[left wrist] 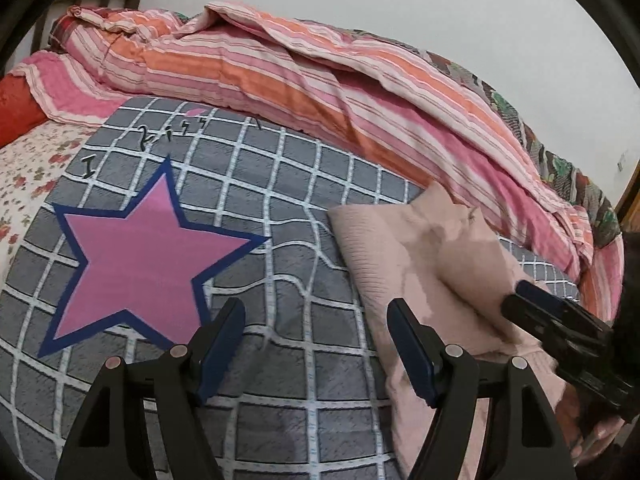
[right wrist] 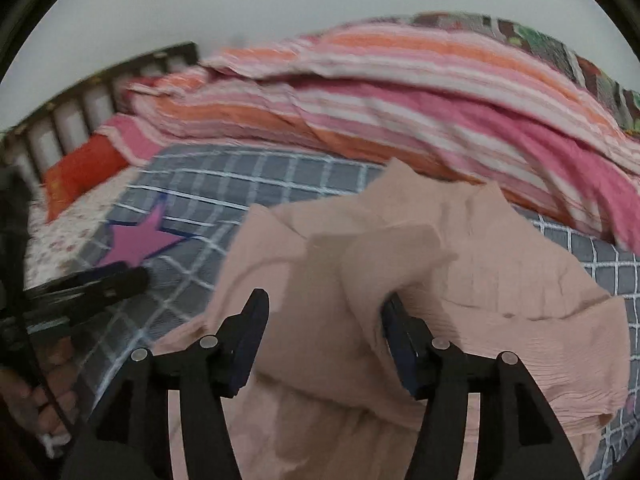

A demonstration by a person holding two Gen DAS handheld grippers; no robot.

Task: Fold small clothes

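Note:
A small pale pink garment (left wrist: 432, 276) lies crumpled on the grey checked blanket (left wrist: 280, 208); it fills the middle of the right wrist view (right wrist: 400, 280). My left gripper (left wrist: 316, 344) is open and empty, over the blanket just left of the garment. My right gripper (right wrist: 324, 332) is open, with raised folds of the garment between its fingers and draped against the right finger (right wrist: 400, 340). It shows in the left wrist view as a dark body (left wrist: 568, 332) pushed into the garment from the right.
A pink star (left wrist: 140, 256) is printed on the blanket. A rumpled pink and orange striped quilt (left wrist: 320, 80) lies along the far side. A red pillow (right wrist: 80, 176) and a dark slatted headboard (right wrist: 100, 92) are at the left. A floral sheet (left wrist: 28, 172) edges the blanket.

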